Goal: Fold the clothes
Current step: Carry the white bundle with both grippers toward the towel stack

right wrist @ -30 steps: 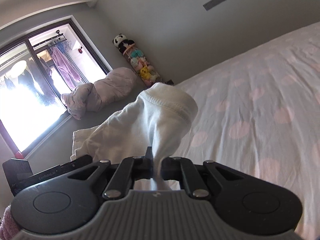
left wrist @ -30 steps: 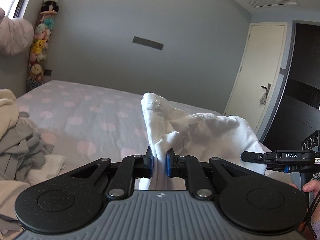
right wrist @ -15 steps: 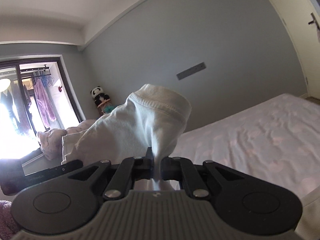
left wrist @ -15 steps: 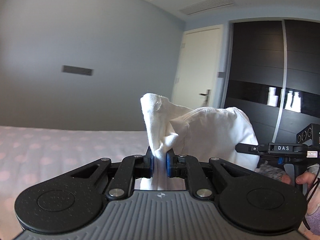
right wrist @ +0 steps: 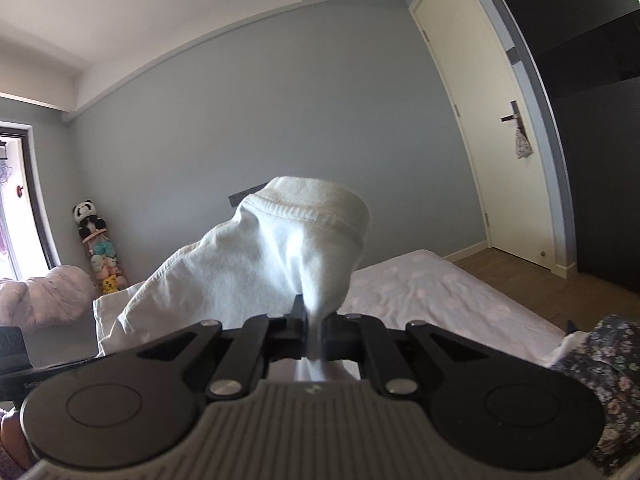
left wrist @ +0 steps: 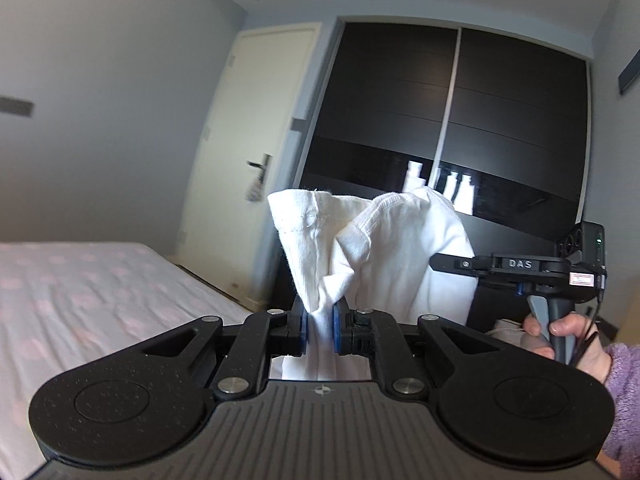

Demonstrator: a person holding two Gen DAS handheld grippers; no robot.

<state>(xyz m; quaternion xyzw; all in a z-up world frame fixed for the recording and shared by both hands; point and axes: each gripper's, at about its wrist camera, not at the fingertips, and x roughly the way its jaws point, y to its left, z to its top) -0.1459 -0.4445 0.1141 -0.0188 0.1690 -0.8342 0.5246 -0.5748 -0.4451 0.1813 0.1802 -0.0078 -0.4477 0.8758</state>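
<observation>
With both grippers clamped on the white garment (left wrist: 384, 256), I have it held up in the air, centre of both frames, above the bed (left wrist: 100, 292) at lower left in the left view. Left gripper (left wrist: 320, 320) pinches a thin bunch of cloth between its blue pads; right gripper (right wrist: 314, 326) does the same near a stitched hem (right wrist: 312, 212). Each hold is only a narrow gather — if I pull the grippers apart to spread it, I judge the fabric could slip out of one pinch and the piece would drop crumpled. Cloth above the jaws flops over and blocks both cameras, so I can't tell which edges I hold; wrong corners mean a skewed fold. Right hand (left wrist: 568, 340) grips the other handle just beside the hanging cloth — snag risk.
</observation>
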